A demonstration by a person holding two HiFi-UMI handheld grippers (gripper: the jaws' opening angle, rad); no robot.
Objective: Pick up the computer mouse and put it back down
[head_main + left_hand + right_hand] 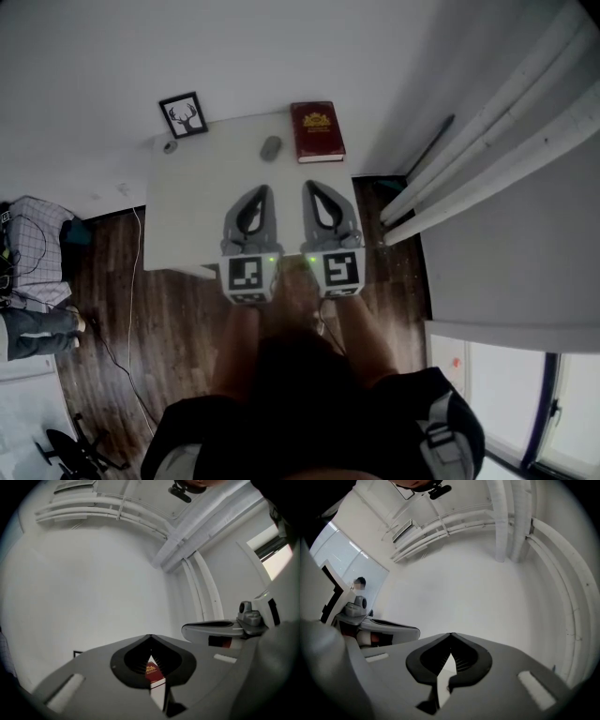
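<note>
The left gripper (265,193) has its two jaws pressed together, with nothing between them. The right gripper (307,187) is the same: closed and holding nothing. They sit side by side over the near part of the white tabletop (187,216), and both point toward its far edge.

Farther out lies the computer mouse (271,148). It is small and grey and rests flat on the tabletop near the far edge, well apart from both grippers. Just to its right, at the far right corner, is a red book (318,131). At the far left corner stands a picture frame (184,114) with a deer in it, and a small roll (169,145) sits beside that.

The mouse lying there fits two stories. It may be waiting to be lifted, or it may be back down after a lift.

I think the mouse is light and hard. Its smooth, round top could slip. The best place to hold it is probably its two long sides, near the middle, with a gentle squeeze.
</note>
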